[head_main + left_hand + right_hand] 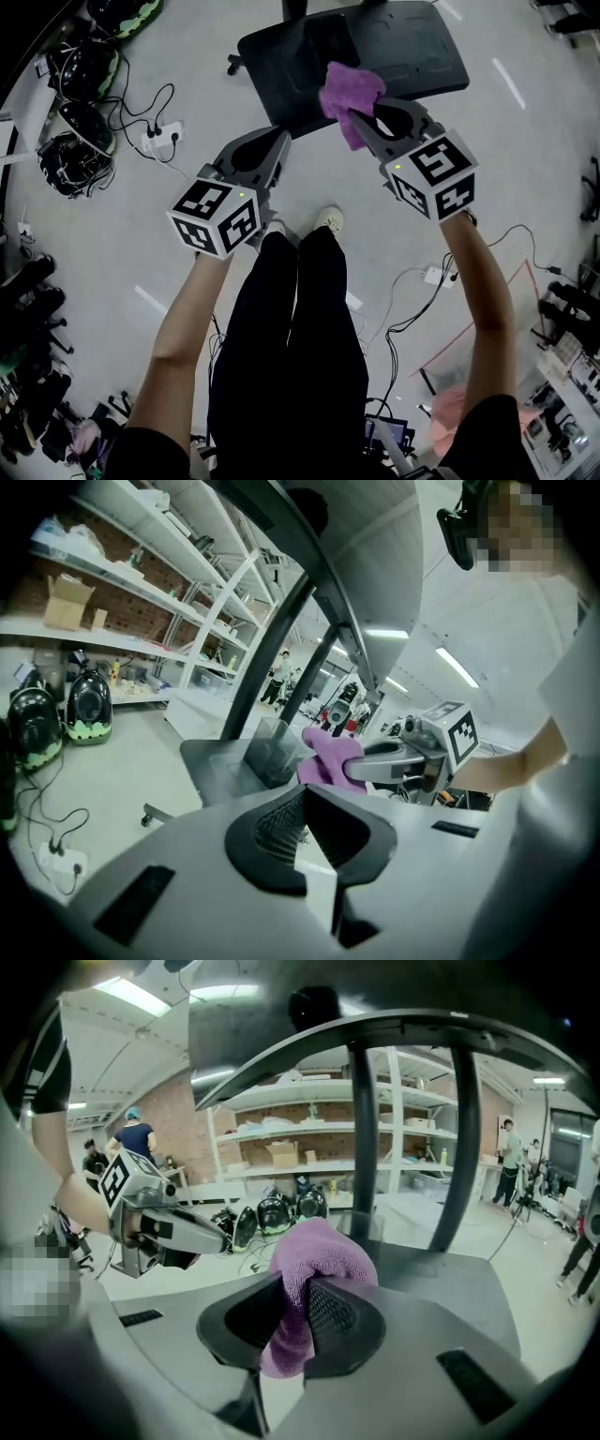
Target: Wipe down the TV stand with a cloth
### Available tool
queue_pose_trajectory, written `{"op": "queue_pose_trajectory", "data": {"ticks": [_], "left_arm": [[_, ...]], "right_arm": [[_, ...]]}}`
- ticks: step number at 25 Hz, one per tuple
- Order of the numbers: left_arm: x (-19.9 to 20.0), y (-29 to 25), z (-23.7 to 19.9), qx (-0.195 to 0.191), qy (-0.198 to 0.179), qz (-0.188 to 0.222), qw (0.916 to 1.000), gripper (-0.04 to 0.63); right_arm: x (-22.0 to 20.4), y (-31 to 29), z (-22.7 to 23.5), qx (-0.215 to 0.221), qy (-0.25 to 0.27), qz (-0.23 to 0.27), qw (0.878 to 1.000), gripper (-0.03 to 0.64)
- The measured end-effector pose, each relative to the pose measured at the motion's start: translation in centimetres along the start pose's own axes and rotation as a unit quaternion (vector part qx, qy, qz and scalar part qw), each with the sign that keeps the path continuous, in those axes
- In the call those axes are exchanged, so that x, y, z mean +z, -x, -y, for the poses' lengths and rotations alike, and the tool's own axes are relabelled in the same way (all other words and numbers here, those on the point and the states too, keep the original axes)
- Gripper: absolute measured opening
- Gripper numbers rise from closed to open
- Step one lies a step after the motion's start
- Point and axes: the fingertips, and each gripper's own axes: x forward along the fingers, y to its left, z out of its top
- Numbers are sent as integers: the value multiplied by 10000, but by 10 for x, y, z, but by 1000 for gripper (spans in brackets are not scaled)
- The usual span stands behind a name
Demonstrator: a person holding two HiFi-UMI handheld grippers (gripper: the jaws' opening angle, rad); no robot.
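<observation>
I log one purple cloth, bunched, pinched in my right gripper. Dark TV stand, castored base, below it.

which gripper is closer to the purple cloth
Right. The right gripper has its jaws shut on the purple cloth. The left gripper, jaws together and empty, sits off to the cloth's left, not touching it.

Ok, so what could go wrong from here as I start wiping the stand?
The cloth is only pinched by a fold between the jaws of the right gripper, so dragging may pull it free. The TV stand has a caster showing, so pressure might roll it.
</observation>
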Motion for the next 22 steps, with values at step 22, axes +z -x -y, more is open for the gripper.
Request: {"op": "queue_pose_trajectory", "data": {"ticks": [22], "left_arm": [[-43,22,-55,396,336,-153,9985,6]], "right_arm": [[-41,-114,-55,670,-389,-450,9960,74]]}}
